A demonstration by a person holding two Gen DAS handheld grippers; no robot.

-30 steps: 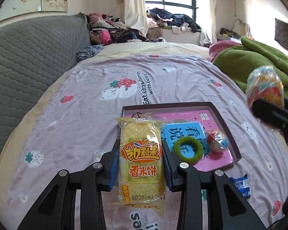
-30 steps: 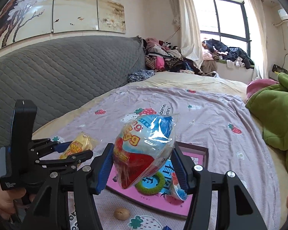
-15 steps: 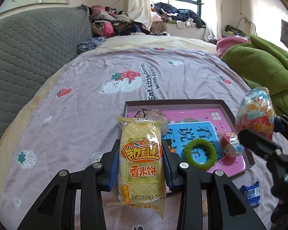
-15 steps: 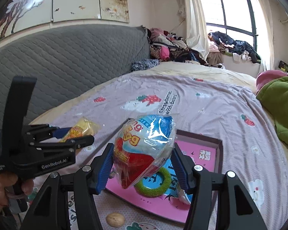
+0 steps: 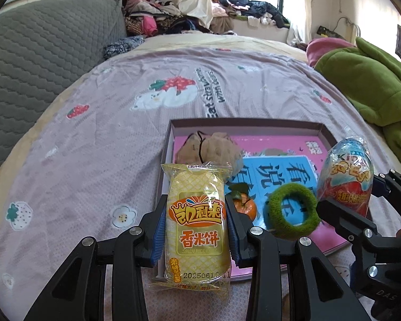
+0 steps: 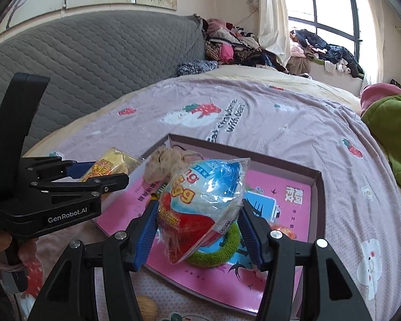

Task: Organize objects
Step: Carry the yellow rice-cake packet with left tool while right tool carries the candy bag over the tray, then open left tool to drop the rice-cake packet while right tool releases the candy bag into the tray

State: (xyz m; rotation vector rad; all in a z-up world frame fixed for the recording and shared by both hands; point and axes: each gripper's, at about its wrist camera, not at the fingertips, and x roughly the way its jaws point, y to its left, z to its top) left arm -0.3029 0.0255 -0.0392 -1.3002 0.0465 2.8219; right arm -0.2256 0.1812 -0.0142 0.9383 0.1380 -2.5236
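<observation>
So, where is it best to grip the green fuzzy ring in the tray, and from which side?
Grip the green ring across one band, one finger inside the hole, one outside. It lies flat in the tray, so come from above, probably at its near arc, away from the orange.

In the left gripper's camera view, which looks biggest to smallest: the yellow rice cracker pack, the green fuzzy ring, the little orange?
1. Yellow rice cracker pack, though it is nearest the camera, which inflates it.
2. Green fuzzy ring.
3. Orange, partly hidden.

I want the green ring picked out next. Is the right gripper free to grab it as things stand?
Probably not: the right gripper is shut on the wrapped egg toy, which hangs directly above the green ring.
</observation>
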